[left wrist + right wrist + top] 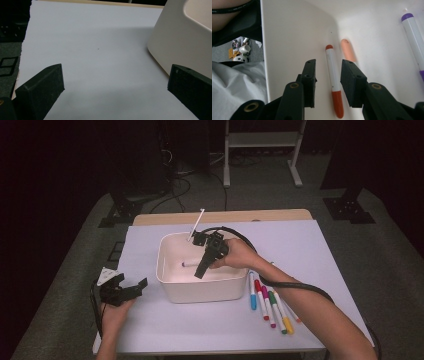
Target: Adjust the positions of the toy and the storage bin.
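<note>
A white bin [202,290] stands mid-table. My right gripper [201,270] reaches down into it, held by a hand. In the right gripper view its jaws [327,65] stand open on either side of an orange-red capped marker [333,75], which lies on the bin floor close to the wall. I cannot tell whether the pads touch it. A purple-capped marker [415,37] lies farther off in the bin [294,37] and shows in the high view [192,264]. My left gripper [132,283] rests left of the bin, wide open [115,77] over bare table, with nothing between its fingers.
Several coloured markers [267,302] lie in a row on the table right of the bin. The bin's outer wall [180,40] is close to the left gripper's right jaw. The table's left edge [25,50] drops to dark floor. A cable [295,285] trails along the right forearm.
</note>
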Demonstrator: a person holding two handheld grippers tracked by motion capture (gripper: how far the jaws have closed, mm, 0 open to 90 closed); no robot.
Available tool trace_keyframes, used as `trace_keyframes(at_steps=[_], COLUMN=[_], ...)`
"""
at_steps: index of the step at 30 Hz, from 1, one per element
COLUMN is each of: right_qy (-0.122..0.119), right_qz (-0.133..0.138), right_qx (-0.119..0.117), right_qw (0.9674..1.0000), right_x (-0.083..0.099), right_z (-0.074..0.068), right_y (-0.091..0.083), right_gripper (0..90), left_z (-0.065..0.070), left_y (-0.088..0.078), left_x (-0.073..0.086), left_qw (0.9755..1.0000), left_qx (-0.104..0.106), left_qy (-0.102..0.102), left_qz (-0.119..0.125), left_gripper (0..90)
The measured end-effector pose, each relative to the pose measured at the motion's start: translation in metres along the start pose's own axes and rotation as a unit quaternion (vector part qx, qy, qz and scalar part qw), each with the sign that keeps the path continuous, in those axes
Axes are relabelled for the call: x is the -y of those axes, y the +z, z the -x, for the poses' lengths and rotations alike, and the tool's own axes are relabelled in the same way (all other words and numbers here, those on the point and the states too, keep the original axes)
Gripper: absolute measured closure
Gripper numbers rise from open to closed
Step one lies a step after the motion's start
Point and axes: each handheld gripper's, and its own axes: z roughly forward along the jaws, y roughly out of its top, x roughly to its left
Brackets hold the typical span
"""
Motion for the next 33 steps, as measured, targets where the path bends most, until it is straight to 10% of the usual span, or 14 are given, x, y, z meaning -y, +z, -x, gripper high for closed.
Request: trace_keyframes(at_steps=[18,33], right_qy=[0.005,0.032], right_qz=[0.076,0.143], right_qx=[0.018,0.046], right_qw=[0.9969,0.9882], right_x=[0.041,0.101], right_z=[-0.015,-0.021], right_y=[-0.064,-0.115], right_gripper=[65.1,65.2], left_z=[0.002,0.002], left_y=[0.0,-0.001], left_x=[0.0,0.0], left_qw=[1.0,1.0], left_qx=[-0.002,-0.004], left_qy=[0.003,0.004], left_qz=[-0.002,-0.004], left_gripper=[0.0,0.0])
